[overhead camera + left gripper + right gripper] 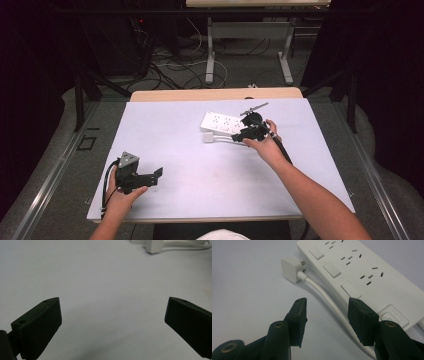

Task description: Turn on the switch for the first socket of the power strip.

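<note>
White power strip (367, 272) lies on the tabletop (200, 170); right gripper (327, 315), fingers half open and empty, straddles the cable (329, 302) behind its plug (290, 268), ready to close; left gripper (112, 325) waits wide open.

A white-topped bench (165, 145) is standing on grey floor (50, 165). At twelve o'clock, cables (170, 65) are lying tangled beneath a second table's white legs (210, 50). Black curtains (385, 75) are darkening three and nine o'clock.

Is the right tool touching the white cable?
Apart. The right gripper view shows the right tool open, its jaws straddling the white cable beside the power strip, with bare table visible between each jaw and the cable.
</note>
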Tool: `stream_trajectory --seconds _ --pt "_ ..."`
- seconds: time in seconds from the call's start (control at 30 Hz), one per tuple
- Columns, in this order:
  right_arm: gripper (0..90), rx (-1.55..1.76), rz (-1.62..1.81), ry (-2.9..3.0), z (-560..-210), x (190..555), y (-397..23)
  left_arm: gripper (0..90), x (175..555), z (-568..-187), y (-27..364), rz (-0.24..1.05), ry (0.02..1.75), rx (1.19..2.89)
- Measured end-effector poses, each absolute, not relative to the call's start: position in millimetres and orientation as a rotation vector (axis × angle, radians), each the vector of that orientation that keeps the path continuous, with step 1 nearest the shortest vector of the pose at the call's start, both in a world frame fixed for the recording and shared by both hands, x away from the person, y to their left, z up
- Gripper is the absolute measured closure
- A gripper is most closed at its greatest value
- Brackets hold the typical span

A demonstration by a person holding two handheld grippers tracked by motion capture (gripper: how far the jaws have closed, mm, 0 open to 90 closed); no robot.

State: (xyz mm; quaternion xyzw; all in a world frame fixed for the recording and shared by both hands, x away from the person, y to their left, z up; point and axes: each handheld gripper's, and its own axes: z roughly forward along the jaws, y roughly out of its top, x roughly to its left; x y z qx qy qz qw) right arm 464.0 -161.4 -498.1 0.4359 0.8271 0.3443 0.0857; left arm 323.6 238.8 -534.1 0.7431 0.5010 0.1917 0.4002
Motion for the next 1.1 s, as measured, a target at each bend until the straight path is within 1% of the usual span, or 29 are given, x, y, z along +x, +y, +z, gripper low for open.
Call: stream_trajectory --seconds 0.33,0.6,0.9,1.1 --pt "47.9 1.263 1.043 2.496 -501 449 -164 1.2 324 -534 238 0.483 1.265 1.883" --pt "46.9 1.212 1.005 2.536 -500 430 -162 1.2 324 -535 238 0.481 1.266 1.884" --pt "41.4 1.141 1.016 2.538 -498 417 -163 1.2 323 -535 238 0.477 1.264 1.897" --pt "37.8 1.158 1.020 2.520 -499 406 -164 1.2 324 -535 238 0.477 1.267 1.887"
